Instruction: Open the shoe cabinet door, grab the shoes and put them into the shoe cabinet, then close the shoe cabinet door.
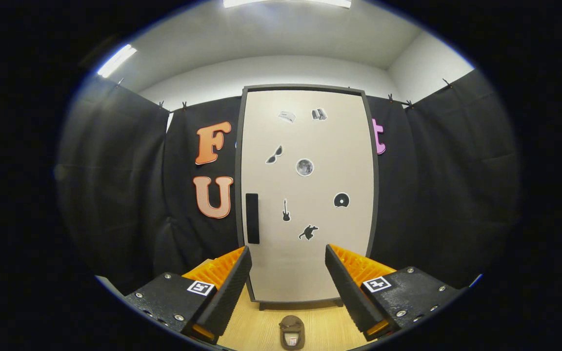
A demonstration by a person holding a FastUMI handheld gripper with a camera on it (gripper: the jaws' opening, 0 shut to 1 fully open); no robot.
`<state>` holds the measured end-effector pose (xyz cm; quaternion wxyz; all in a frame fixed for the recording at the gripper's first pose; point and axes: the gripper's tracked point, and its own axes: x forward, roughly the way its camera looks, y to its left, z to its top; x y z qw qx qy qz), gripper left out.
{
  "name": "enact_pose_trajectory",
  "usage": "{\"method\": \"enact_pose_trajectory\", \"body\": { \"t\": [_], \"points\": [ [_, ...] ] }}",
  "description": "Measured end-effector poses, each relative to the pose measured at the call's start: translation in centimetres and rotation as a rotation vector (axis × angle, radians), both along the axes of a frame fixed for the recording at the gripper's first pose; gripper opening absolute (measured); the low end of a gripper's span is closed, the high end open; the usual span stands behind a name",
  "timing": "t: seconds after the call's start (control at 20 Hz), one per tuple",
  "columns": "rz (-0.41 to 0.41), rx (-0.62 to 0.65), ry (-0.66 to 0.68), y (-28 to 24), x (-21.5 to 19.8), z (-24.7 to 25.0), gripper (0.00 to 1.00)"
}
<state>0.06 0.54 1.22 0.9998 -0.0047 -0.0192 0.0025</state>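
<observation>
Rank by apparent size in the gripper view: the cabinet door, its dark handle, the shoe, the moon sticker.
1. Cabinet door, shut, beyond the open gripper.
2. Dark handle.
3. Shoe on the floor between the fingers; nearer the camera, so unsure against the handle.
4. Moon sticker.

Beige shoe cabinet door [305, 195] with dark frame, black handle [252, 218] and stickers; brown shoe [291, 331] on light wooden floor [256, 326].
</observation>
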Motion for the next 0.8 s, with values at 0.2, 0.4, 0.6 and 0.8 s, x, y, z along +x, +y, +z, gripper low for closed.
{"method": "enact_pose_trajectory", "body": {
  "t": [0.2,0.4,0.6,0.8],
  "points": [
    [0.002,0.004,0.017,0.4,0.3,-0.2,0.95],
    [0.001,0.001,0.027,0.8,0.8,-0.3,0.95],
    [0.005,0.005,0.030,1.2,1.6,-0.4,0.95],
    [0.021,0.010,0.047,2.4,3.5,-0.9,0.95]
  ]
}}
